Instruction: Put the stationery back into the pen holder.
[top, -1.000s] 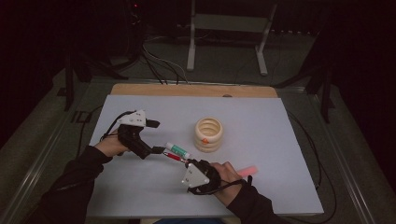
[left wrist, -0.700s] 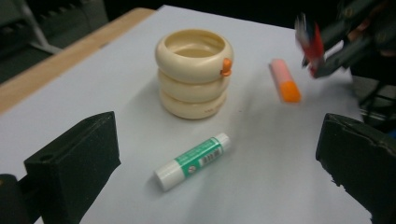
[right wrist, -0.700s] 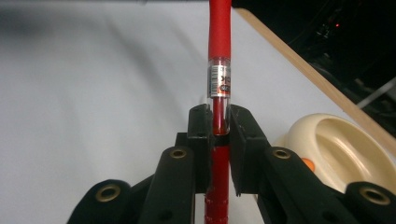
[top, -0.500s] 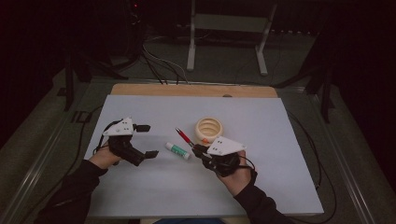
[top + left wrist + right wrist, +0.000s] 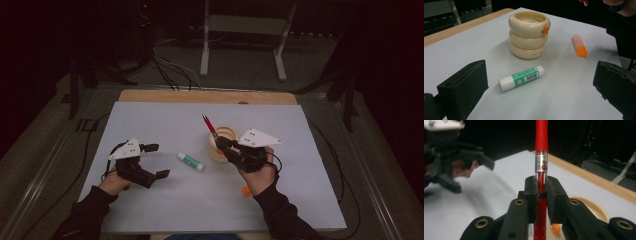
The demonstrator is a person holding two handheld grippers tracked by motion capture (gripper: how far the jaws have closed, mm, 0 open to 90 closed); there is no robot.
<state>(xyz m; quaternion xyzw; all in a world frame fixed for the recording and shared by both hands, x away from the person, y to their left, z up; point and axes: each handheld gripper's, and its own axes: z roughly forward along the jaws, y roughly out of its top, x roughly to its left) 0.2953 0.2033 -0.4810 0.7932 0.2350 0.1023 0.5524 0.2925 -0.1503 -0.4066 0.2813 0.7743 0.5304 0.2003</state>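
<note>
Your slim red pen with a clear barrel (image 5: 541, 157) stands clamped between the jaws of your right gripper (image 5: 220, 143), its tip pointing up and away over the cream stack of three plastic rings (image 5: 220, 150). Just left of the stack, a white glue stick with a green label (image 5: 521, 78) lies flat on the pale grey table sheet (image 5: 165, 115). Your left gripper (image 5: 156, 161), near it, hangs with jaws wide apart and empty.
</note>
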